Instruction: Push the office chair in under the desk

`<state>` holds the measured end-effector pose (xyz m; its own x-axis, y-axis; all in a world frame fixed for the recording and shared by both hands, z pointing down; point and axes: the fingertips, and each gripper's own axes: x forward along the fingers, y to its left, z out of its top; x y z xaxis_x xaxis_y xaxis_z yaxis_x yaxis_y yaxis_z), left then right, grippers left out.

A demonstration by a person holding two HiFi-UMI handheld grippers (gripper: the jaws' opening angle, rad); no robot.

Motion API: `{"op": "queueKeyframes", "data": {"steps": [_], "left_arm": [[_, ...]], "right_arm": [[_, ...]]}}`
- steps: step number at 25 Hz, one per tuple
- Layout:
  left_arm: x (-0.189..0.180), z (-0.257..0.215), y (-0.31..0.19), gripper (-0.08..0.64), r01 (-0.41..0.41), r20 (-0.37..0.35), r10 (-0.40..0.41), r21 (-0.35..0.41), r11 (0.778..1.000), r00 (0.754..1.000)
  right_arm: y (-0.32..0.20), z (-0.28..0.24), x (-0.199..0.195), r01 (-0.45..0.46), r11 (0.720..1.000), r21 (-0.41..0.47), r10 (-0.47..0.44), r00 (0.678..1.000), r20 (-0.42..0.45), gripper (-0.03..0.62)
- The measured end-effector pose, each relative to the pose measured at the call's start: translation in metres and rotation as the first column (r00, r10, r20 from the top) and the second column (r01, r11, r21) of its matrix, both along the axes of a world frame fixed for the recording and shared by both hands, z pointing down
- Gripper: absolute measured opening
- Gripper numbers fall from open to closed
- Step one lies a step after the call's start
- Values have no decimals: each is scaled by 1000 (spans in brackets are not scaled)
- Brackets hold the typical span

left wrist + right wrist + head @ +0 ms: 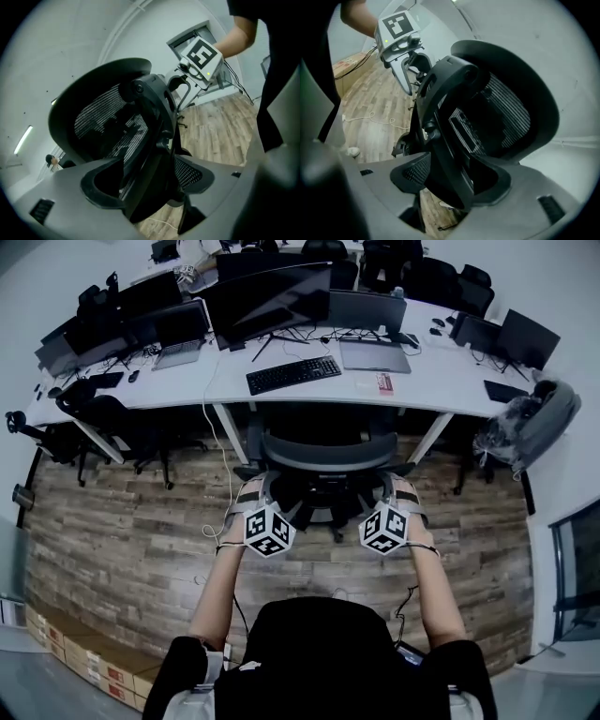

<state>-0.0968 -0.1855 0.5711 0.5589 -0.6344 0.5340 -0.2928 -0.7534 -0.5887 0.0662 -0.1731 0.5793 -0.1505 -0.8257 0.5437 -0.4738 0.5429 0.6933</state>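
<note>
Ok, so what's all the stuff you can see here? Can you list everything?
black mesh-backed office chair: one, black, at the desk, facing the keyboard
long white desk: one, white, across the top
black computer monitors: several, black, along the desk
black keyboard: one, black, on the desk past the chair
other black office chairs: several, black, left of the desk and behind it
grey bag: one, grey, at the desk's right end
wood-plank floor: one, brown, below
cardboard boxes: a row, brown, bottom left
left gripper: one, grey, open, chair back between its jaws
right gripper: one, grey, open, chair back between its jaws
</note>
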Motion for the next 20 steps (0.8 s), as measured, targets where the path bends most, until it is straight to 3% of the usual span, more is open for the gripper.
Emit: {"op": "queueKeyframes", "data": {"steps": [4, 10, 15, 20], "left_arm": [[0, 12, -10, 365, -15, 68, 14, 9, 1000, 998], [5, 23, -26, 382, 28, 110, -27, -4, 1000, 994], [3, 25, -41, 383, 44, 158, -50, 38, 998, 986], [9, 30, -52, 383, 67, 196, -78, 63, 996, 978]], "right_arm": [[-12, 9, -5, 25, 1000, -17, -25, 998, -51, 265], [-21, 14, -1, 44, 999, -5, -45, 996, -80, 284], [-29, 13, -7, 66, 998, 23, -64, 993, -101, 284], [-36, 19, -9, 92, 996, -11, -93, 988, -122, 302]]}}
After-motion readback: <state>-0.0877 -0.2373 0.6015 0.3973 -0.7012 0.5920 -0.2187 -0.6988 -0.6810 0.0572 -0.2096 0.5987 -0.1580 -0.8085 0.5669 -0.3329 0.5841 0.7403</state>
